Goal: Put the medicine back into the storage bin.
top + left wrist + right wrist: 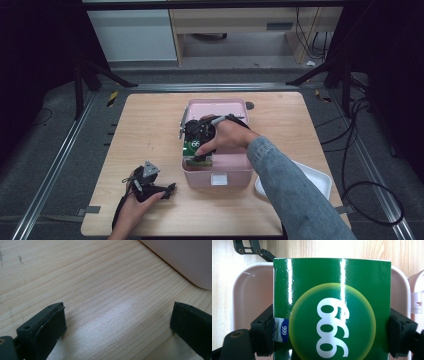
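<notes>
A glossy green box [332,302] with a white "999" in a yellow-edged circle sits between the jaws of my right gripper [332,332], whose pads press on its two sides. In the high view the right gripper [200,156] holds this green box [192,146] over the open pink case [235,177], at its front left part. My left gripper [167,189] rests on the wooden table [150,130] left of the case. In its own view, the left gripper [117,325] stands open over bare wood, with a corner of the pink case [190,262] at the top right.
A white tray [315,177] lies at the table's front right, partly under the denim sleeve [295,195]. The pink case has a white latch [218,179] on its front wall. Black cables run along the floor at the right.
</notes>
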